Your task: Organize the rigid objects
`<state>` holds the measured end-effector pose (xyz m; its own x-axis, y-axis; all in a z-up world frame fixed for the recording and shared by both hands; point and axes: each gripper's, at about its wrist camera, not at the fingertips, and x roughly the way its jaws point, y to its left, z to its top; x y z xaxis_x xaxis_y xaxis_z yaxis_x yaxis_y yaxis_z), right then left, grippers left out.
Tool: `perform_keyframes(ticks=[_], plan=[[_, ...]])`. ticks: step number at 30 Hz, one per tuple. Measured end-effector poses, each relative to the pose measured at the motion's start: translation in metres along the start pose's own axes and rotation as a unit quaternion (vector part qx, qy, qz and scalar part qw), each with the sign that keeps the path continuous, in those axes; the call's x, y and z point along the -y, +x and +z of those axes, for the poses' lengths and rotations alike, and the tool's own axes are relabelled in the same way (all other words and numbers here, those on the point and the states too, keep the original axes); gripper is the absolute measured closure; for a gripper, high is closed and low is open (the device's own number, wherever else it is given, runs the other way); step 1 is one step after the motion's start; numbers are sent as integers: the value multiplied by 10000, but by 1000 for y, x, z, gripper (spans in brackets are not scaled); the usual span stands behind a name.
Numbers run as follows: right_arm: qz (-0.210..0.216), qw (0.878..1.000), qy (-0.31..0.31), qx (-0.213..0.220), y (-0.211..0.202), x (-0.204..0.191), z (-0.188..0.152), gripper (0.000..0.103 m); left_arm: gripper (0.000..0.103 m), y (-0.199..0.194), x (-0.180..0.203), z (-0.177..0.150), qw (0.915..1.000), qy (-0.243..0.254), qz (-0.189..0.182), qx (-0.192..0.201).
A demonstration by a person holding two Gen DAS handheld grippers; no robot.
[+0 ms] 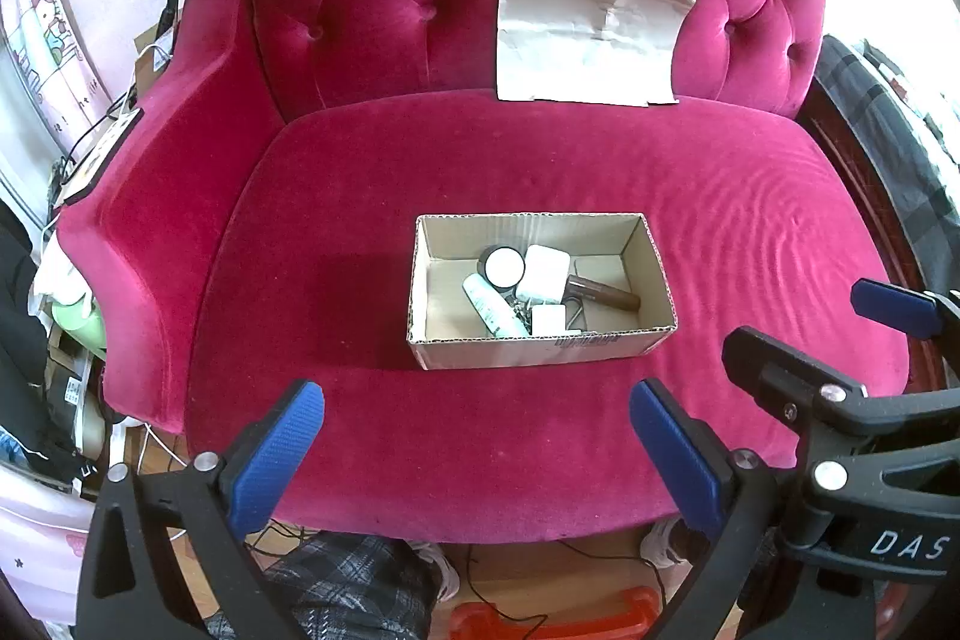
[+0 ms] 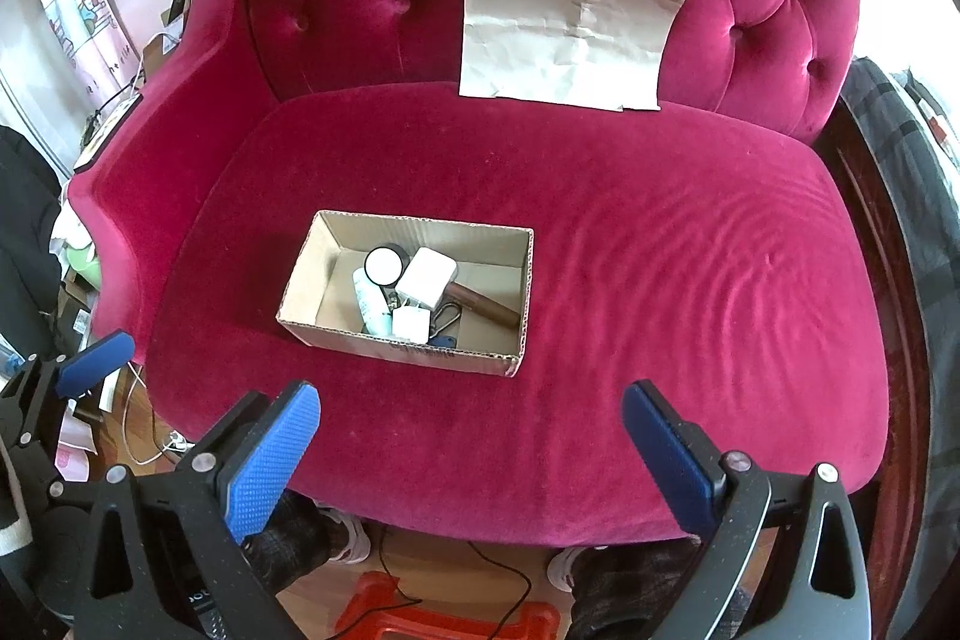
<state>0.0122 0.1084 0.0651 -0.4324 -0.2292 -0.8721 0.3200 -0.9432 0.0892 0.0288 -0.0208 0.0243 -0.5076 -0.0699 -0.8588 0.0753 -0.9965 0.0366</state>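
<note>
A cardboard box (image 1: 540, 340) sits mid-seat on a red velvet sofa (image 1: 720, 232), gathering the rigid items: a round white-topped jar (image 1: 504, 266), white blocks, a tube, a brown stick. Both the left hand-held gripper (image 1: 477, 454) and right hand-held gripper (image 2: 471, 457) hover spread and empty near the seat's front edge. A creased paper (image 1: 585, 34) leans on the backrest, well clear.

Tufted crimson velvet sofa (image 1: 540, 172) fills view; creased paper sheet (image 1: 585, 34) against its backrest. Wood floor (image 2: 444, 574) below sofa's front edge; bright daylight.
</note>
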Motion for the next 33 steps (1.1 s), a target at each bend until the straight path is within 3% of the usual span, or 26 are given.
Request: perform_keyframes(ticks=[33], plan=[[35,9999,-45,83,-6,5,0,0,0,-2,1,3,9999,-66,-104,46]])
